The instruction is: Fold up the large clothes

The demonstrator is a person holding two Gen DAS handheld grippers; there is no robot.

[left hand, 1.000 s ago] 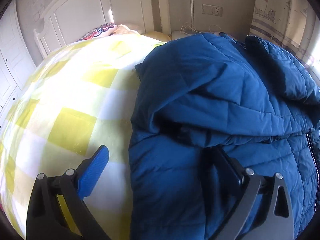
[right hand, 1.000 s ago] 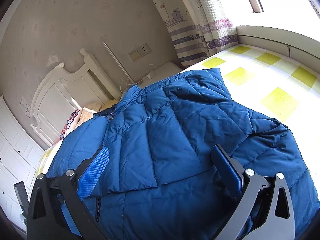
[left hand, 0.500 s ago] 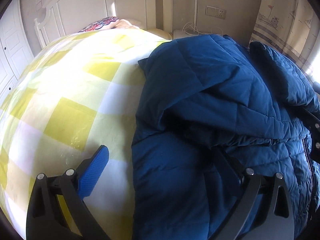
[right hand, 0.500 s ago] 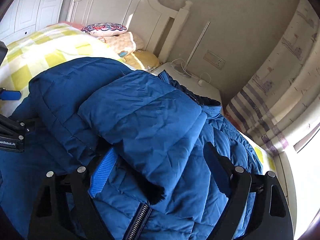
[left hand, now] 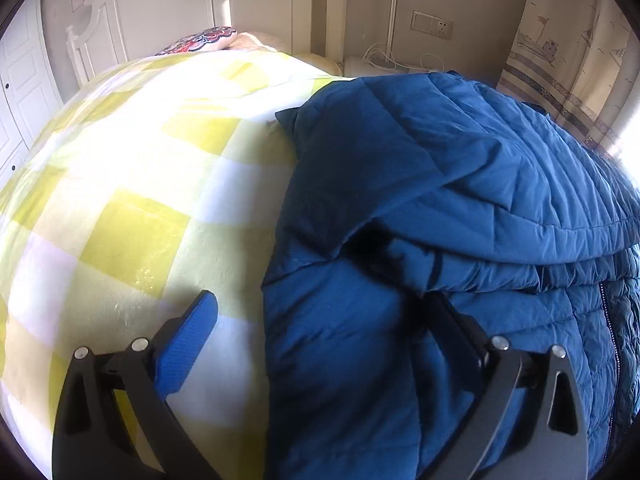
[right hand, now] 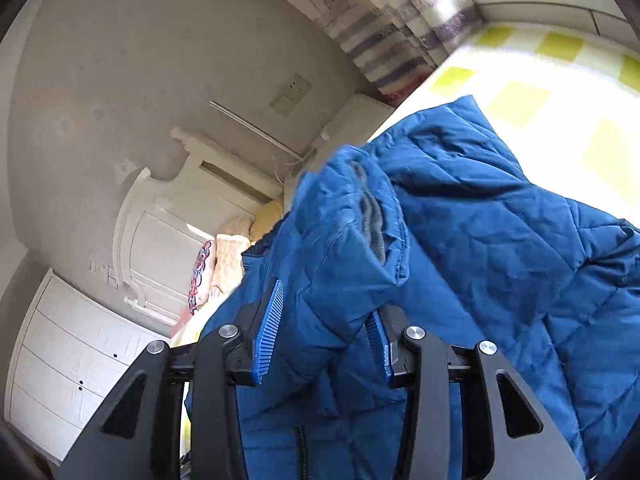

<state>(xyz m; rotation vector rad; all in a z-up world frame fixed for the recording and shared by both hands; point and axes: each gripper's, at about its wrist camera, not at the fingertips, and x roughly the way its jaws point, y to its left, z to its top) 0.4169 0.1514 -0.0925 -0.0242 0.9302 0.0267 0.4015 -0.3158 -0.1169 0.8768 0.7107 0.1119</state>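
While the blue puffer jacket (left hand: 420, 184) sprawls over the right half of the left wrist view, the yellow-and-white checked bedspread (left hand: 132, 208) fills the left half, and the jacket just lies there on the bed in a puffy heap with one layer folded over another. The left tool (left hand: 316, 320) sits at the bottom of that frame with its jaws spread wide: the blue-padded finger (left hand: 188, 344) is over bare bedspread, the other one is down over the jacket fabric, and nothing is pinched between them.

In the right wrist view the right tool (right hand: 324, 328) is at lower centre, jaws fairly narrow and closing, with a thick fold of the jacket's sleeve (right hand: 352, 240) bunched right between the two blue pads. The cuff end with its grey ribbed lining sticks up just above the tool.

Room stuff: a white headboard (left hand: 168, 12) in the upper left of the left view, patterned pillows (left hand: 200, 40) poking out right below it, a wall socket (left hand: 432, 26) upper right with white cables under it, and a striped curtain (left hand: 568, 60) at the far right. White cupboard doors (right hand: 68, 372) show lower left in the right view.
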